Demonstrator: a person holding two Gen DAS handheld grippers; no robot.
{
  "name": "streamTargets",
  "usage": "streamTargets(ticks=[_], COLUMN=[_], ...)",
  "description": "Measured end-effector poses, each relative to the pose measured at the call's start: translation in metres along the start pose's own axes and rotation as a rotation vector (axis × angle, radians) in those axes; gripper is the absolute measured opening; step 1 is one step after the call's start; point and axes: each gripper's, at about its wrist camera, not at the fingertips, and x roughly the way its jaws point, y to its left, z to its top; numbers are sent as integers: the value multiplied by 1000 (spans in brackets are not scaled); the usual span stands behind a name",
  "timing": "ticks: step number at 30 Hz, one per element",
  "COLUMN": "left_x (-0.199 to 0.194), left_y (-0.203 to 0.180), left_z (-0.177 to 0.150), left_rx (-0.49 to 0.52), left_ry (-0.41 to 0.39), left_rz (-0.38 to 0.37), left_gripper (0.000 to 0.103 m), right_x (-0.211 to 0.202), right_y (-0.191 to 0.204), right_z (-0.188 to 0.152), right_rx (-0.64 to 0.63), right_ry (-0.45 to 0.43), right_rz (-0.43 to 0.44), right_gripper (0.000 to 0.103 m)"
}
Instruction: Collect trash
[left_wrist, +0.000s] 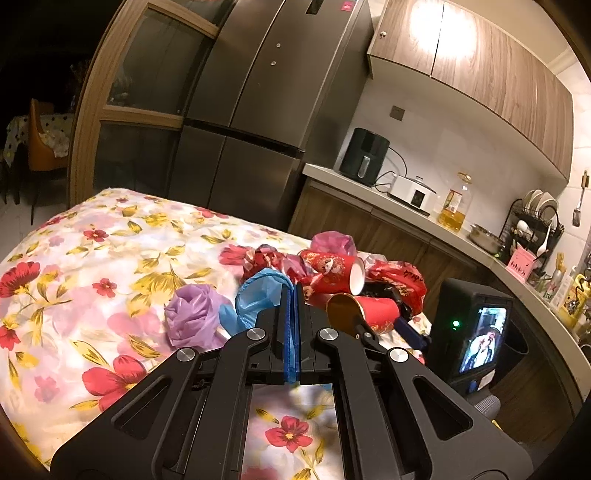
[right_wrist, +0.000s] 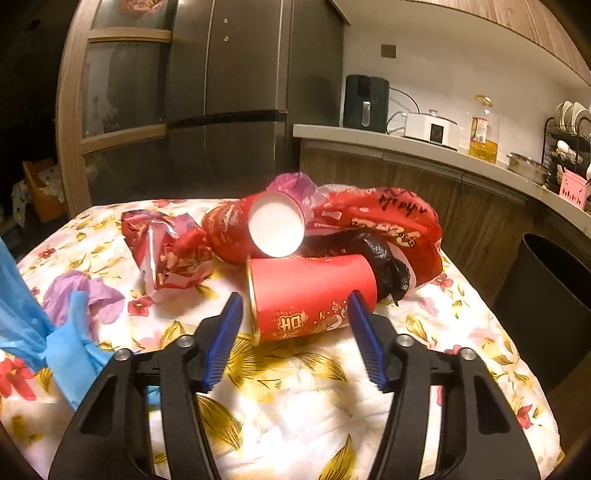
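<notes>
While the left gripper (left_wrist: 291, 295) pinches the blue bag (left_wrist: 258, 295), the right gripper (right_wrist: 293, 314) straddles the toppled cup (right_wrist: 310, 291) on the table (right_wrist: 295, 387), pads apart — light, crushable paper; grip mid-wall, gently.

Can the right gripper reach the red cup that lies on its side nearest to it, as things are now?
Probably yes. The right gripper is open, its blue fingers on either side of the lying red cup, and nothing stands between them.
</notes>
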Motion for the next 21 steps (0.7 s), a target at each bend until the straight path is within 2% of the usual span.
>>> streamTargets(ticks=[4,6,9,13,21], left_x=[2,3,3,4,-1], left_y=[-1,-1,-1,-3,-21], left_z=[1,1,2,1,0], left_rx=[5,5,8,9,31], left_ry=[2,2,1,4,-3], left_rz=[-8,-12,-16,-22,-53], left_gripper=[0,0,0,0,0], right_x=[1,-2,-7,-16,-49], right_y=[-6,-8,-16,-31,-58], right_z=[-1,-2,-5,-9,-14], right_rx=[21,23,40,68,88], right_ry=[9,6,7,7,-24], right_rz=[-11,-18,-20,-21,5], right_gripper=[32,19,10,5,4])
